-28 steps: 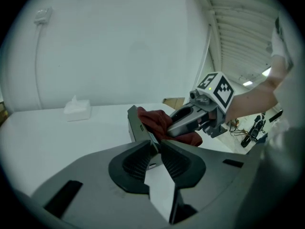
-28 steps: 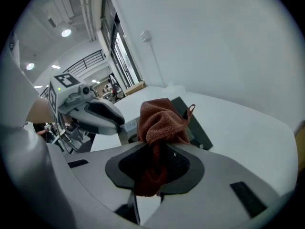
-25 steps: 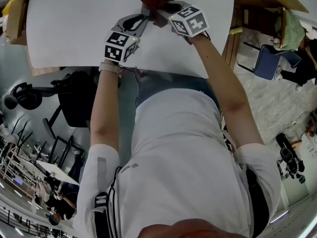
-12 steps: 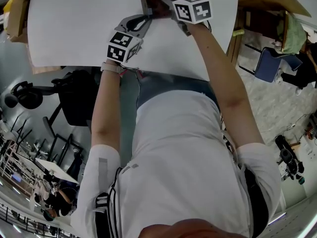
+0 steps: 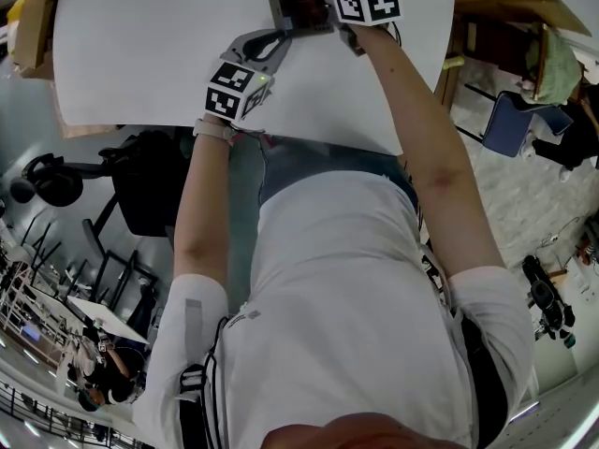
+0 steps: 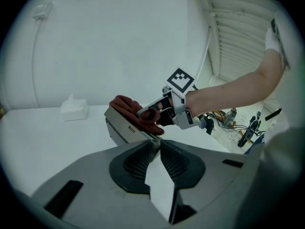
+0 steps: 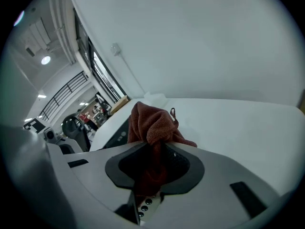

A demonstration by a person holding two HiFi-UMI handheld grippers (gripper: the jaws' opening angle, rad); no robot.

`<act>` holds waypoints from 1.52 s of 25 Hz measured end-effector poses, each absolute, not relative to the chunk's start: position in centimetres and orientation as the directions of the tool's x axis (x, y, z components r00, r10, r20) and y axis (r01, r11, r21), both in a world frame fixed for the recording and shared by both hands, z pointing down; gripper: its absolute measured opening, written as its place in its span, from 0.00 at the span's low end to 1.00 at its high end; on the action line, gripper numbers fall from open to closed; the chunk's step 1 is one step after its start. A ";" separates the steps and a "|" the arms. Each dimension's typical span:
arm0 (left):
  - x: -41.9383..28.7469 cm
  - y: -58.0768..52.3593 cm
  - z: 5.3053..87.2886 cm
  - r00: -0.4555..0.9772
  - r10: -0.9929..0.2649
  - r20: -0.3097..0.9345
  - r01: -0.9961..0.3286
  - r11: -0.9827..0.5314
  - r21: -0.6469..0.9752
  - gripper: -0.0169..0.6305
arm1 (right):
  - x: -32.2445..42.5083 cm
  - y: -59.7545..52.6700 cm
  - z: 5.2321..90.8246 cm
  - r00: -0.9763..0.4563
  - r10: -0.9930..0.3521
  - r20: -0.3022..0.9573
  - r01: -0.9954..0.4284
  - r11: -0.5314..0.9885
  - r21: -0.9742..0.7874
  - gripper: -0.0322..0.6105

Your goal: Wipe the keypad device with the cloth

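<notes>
Wiping looks to be under way, somewhere in its middle. The right hand-held gripper (image 7: 156,149) has its jaws clamped on a bunched dark red cloth (image 7: 151,123), which fills the gap between the pads and spills out past the tips. That wad lies on the top face of the keypad device (image 6: 121,128), directly under and ahead of the right tips.

The left hand-held gripper (image 6: 156,144) has just been closing a little. Its jaws stand narrow, and the tips pinch the near corner of the keypad device, as best we can read it. We take this as a steadying hold while the other side rubs.

The device sits on the white desk (image 6: 47,142), just beyond the left tips, with its far end raised or tilted; we cannot tell which.

Done so far: cloth picked up, device braced, cloth in contact with the face. Left to do: we judge the part of the face left of the cloth, seen from the right hand-held gripper, is not yet covered at this moment. No dirt or streaks show, so we cannot say how clean any part is.

Count:
- keypad device: one
- cloth: one
- hand-held grippers: two
- tissue box (image 6: 74,109): one, well beyond and left of the left tips
</notes>
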State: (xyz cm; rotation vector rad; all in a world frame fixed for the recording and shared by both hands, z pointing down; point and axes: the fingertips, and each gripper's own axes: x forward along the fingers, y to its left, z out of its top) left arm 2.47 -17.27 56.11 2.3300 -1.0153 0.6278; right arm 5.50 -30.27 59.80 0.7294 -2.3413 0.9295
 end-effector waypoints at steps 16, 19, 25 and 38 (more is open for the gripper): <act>2.3 -17.3 56.1 0.623 -0.538 0.568 -0.770 -0.552 0.321 0.13 | 11.2 -25.7 63.2 -0.627 -0.249 0.738 -0.653 0.684 -0.324 0.19; 2.2 -17.4 56.1 0.620 -0.542 0.567 -0.773 -0.545 0.324 0.13 | 11.4 -23.8 63.1 -0.631 -0.245 0.737 -0.643 0.696 -0.319 0.19; 2.0 -17.3 56.2 0.617 -0.545 0.567 -0.776 -0.543 0.322 0.13 | 10.5 -20.6 61.9 -0.658 -0.239 0.714 -0.630 0.694 -0.348 0.19; 2.1 -17.4 56.3 0.610 -0.553 0.567 -0.779 -0.548 0.303 0.13 | 6.3 -18.0 58.4 -0.754 -0.217 0.620 -0.562 0.701 -0.440 0.19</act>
